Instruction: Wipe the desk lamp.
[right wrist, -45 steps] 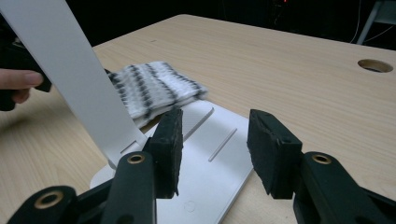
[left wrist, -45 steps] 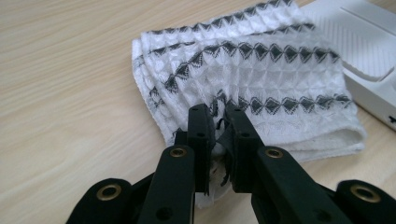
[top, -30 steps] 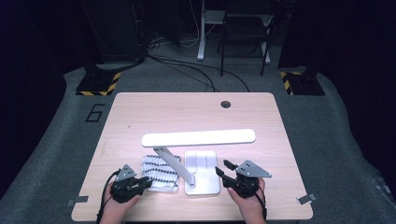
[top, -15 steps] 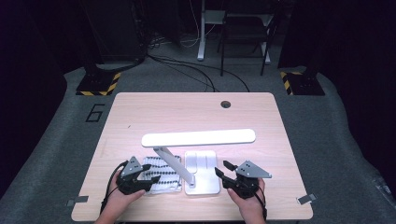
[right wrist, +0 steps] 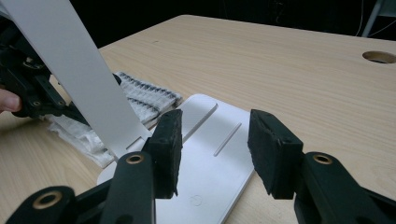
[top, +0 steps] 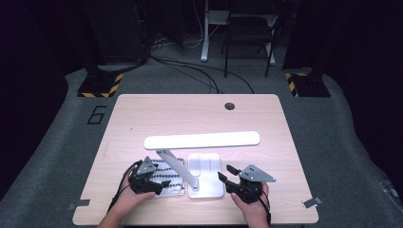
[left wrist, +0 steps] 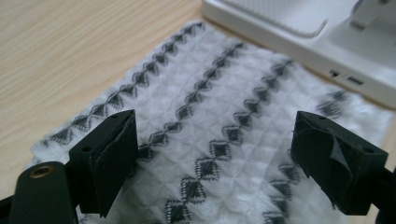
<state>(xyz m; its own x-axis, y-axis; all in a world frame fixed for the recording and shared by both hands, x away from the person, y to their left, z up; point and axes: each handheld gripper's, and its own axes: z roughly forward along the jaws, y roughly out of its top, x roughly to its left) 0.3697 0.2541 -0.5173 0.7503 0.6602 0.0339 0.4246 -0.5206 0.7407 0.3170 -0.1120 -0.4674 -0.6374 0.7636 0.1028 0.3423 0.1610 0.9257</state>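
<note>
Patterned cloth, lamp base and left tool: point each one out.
Patterned cloth (left wrist: 219,140): left gripper view, on its white quilted middle between the zigzag stripes.
Lamp base (top: 205,175): high view, on the flat white top plate.
Left tool (top: 151,178): high view, midway between its black tips over the cloth.

Dark room; glaring lit lamp (top: 202,140); blurred foreground
</note>
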